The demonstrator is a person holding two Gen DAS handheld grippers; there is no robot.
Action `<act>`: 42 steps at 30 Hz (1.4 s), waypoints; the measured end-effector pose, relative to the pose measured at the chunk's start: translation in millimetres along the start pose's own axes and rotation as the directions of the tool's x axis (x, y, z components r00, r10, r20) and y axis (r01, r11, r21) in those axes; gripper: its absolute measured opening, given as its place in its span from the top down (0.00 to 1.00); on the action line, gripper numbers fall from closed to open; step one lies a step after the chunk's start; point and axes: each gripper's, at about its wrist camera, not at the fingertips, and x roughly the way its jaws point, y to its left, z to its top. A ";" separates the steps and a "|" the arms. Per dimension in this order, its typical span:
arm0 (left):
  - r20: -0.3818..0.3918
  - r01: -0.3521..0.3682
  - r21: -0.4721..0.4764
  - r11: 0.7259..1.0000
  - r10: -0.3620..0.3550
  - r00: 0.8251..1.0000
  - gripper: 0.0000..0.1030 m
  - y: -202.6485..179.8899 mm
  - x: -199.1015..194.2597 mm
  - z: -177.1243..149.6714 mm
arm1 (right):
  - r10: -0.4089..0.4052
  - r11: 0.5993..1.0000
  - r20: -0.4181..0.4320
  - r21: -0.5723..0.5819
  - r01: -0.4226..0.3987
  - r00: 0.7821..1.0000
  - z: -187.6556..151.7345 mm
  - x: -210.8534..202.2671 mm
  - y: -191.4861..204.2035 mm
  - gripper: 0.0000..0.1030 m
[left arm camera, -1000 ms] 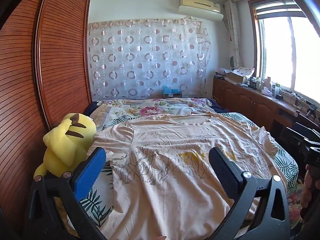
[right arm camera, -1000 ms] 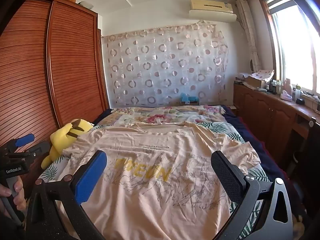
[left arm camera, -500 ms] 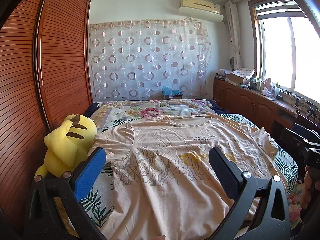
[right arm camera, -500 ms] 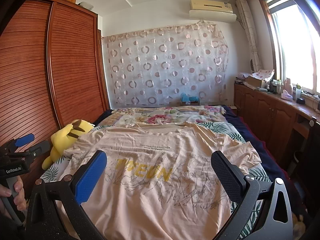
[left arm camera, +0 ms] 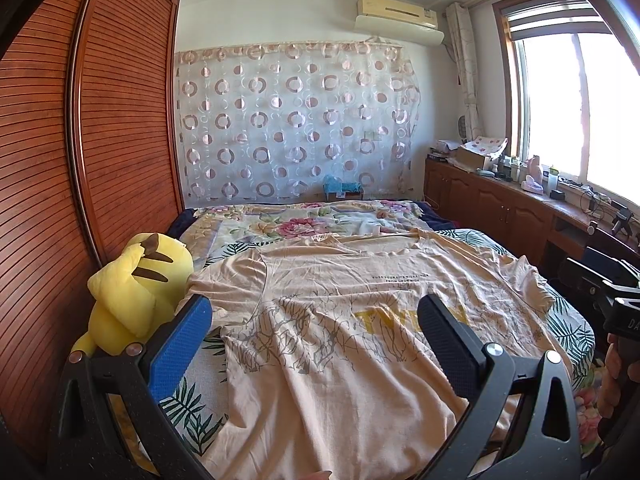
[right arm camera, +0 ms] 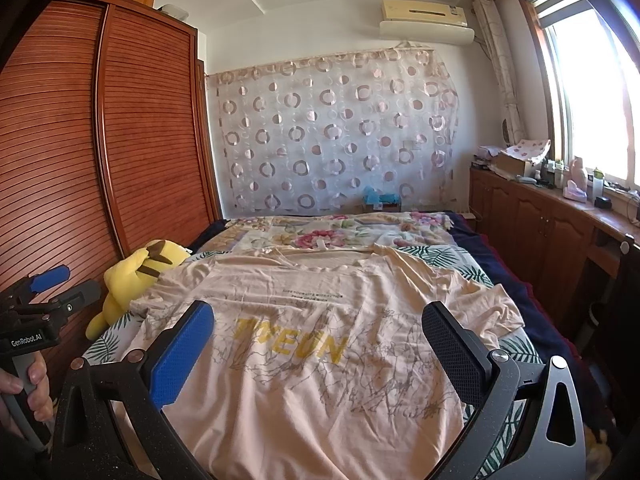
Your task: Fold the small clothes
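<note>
A peach T-shirt (left arm camera: 336, 344) (right arm camera: 320, 360) with yellow letters and a grey line print lies spread flat on the bed, collar toward the far wall. My left gripper (left arm camera: 314, 320) hovers open above its near left part, nothing between the fingers. Over the shirt's near middle my right gripper (right arm camera: 318, 326) is held open and empty too. The left gripper (right arm camera: 48, 292) also shows at the left edge of the right wrist view, held in a hand.
A yellow plush toy (left arm camera: 136, 300) sits at the bed's left edge against the wooden wardrobe (left arm camera: 80, 160). A floral bedspread (left arm camera: 304, 224) covers the bed. Wooden cabinets (right arm camera: 540, 224) with clutter line the right wall under the window.
Both views have tilted up slightly, so the shirt and bed sit lower in frame. The shirt has not moved and both grippers stay open.
</note>
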 end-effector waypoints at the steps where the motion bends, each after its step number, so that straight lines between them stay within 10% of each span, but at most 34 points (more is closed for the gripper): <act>1: 0.001 0.000 -0.001 1.000 0.000 1.000 0.00 -0.3 -0.2 -0.7 | 0.000 1.000 0.001 0.000 0.000 1.000 -0.1 0.0 -0.3 0.00; 42: 0.007 -0.006 0.007 1.000 0.006 1.000 0.00 -5.4 -2.6 -0.1 | 0.007 1.000 0.001 0.004 -0.007 1.000 1.2 0.0 5.2 0.00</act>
